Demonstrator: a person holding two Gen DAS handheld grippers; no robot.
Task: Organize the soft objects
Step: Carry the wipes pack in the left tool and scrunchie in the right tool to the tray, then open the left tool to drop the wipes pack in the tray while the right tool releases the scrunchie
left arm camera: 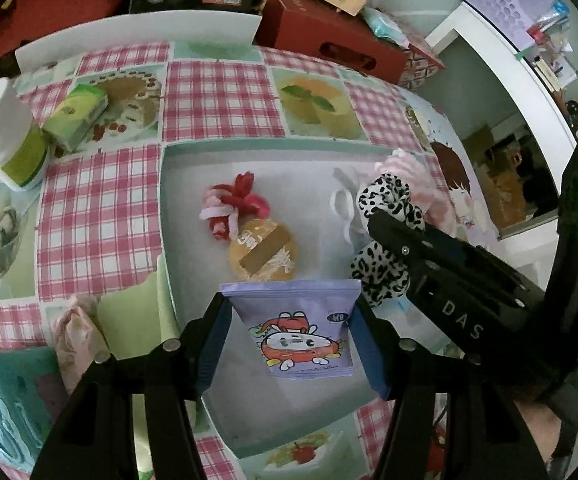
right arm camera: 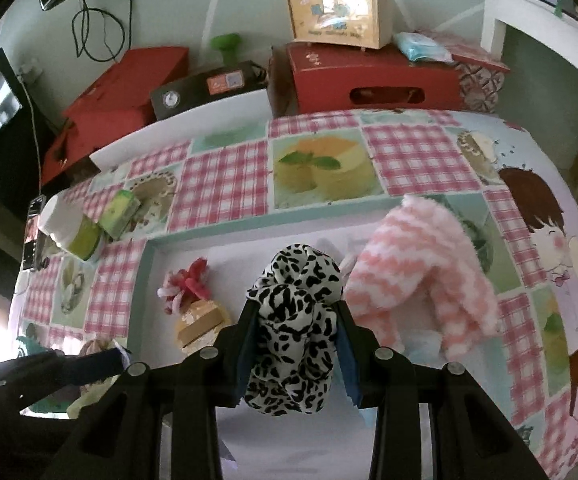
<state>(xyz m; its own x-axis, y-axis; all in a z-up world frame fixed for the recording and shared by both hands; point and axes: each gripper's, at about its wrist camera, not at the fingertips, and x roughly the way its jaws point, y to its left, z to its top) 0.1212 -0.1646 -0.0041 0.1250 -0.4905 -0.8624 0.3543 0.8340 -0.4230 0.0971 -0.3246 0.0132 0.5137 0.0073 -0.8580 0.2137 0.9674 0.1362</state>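
Leopard-print scrunchie [right arm camera: 289,332] pinched between the pads of the right tool [right arm camera: 295,344], hanging over the white tray [right arm camera: 225,248]; same scrunchie visible from the left wrist view at the right tool's tip. Left tool [left arm camera: 289,332] clamped on a purple snack packet [left arm camera: 303,330], both blue pads touching its side edges, packet held above the tray floor. In the tray: red-pink knotted rope toy [left arm camera: 233,208] touching a round yellow packet [left arm camera: 263,254]. Pink-white striped fuzzy sock [right arm camera: 421,264] draped over the tray's right rim onto the checked tablecloth [right arm camera: 225,188]. White jar [left arm camera: 5,136] and green box [left arm camera: 77,114] on the table, far left, just beside each other.
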